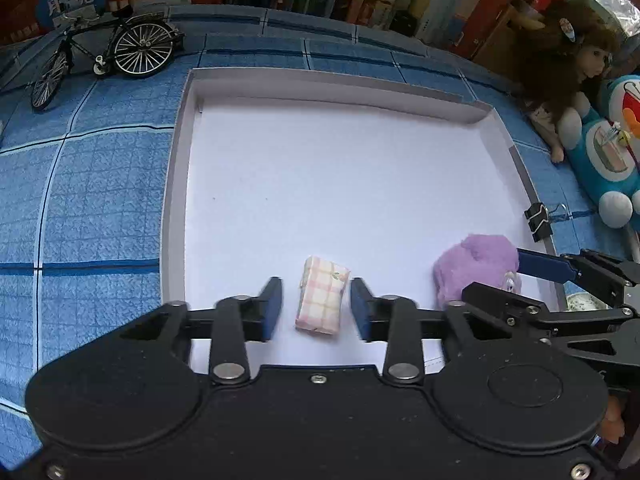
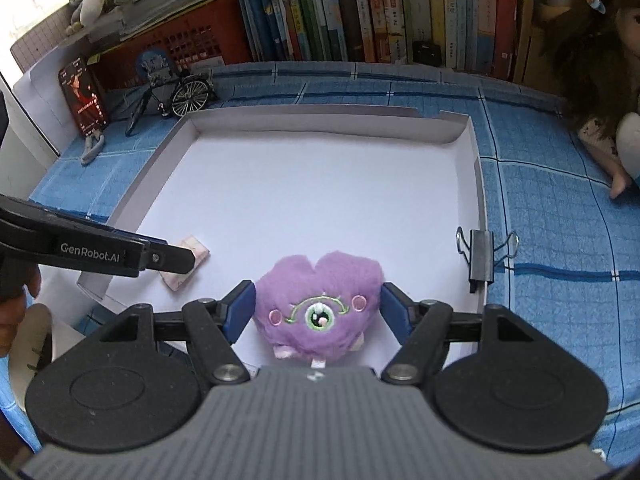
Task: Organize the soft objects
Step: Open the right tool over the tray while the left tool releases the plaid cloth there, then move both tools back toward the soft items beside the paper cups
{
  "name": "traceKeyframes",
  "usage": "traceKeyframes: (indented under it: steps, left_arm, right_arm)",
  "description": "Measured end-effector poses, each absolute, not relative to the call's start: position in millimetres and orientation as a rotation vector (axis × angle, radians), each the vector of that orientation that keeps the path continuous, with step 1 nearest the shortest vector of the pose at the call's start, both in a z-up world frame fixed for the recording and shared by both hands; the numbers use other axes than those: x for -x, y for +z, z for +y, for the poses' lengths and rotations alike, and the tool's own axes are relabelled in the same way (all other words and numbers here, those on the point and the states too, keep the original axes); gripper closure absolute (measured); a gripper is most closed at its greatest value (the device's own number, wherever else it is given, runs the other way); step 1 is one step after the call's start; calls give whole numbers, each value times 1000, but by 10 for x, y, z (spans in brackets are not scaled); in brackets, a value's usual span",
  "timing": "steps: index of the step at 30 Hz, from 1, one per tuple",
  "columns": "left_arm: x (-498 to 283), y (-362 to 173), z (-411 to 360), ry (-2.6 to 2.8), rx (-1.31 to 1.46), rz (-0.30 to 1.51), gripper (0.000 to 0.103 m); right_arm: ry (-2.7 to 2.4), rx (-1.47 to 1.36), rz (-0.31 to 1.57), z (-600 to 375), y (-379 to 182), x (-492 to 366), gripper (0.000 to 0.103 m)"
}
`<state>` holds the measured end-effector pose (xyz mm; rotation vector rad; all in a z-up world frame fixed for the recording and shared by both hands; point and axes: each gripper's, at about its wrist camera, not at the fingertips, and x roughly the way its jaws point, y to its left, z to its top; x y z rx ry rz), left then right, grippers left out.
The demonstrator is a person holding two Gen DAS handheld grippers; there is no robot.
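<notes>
A small folded pink-checked cloth lies on the floor of a white shallow tray, near its front. My left gripper is open astride the cloth, with a gap on each side. A purple heart-shaped plush with one embroidered eye rests on the tray floor to the right of the cloth. My right gripper is open around it, the blue pads right at the fur without squeezing it. In the right wrist view a finger of the left gripper covers part of the pink cloth.
A black binder clip grips the tray's right rim. A model bicycle stands at the back left on the blue tiled cloth. A doll and a blue plush sit at the right. Books line the back.
</notes>
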<state>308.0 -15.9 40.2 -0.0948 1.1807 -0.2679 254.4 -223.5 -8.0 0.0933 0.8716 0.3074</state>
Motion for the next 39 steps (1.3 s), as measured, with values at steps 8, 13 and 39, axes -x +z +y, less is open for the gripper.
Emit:
traceKeyframes:
  steps: [8,13,39]
  left_arm:
    - [-2935,682,-71,-278,99,1100,53]
    - [-2709,913,-24,-296,81,1018,50]
    - [-1076,1405,77,-364,6,640,33]
  right_arm:
    - [319,-139,805,-2356,119,-2415,22]
    - [320,-114,723,-2413,307,-2199,20]
    - [393,-37,430,-2347,576,-855,5]
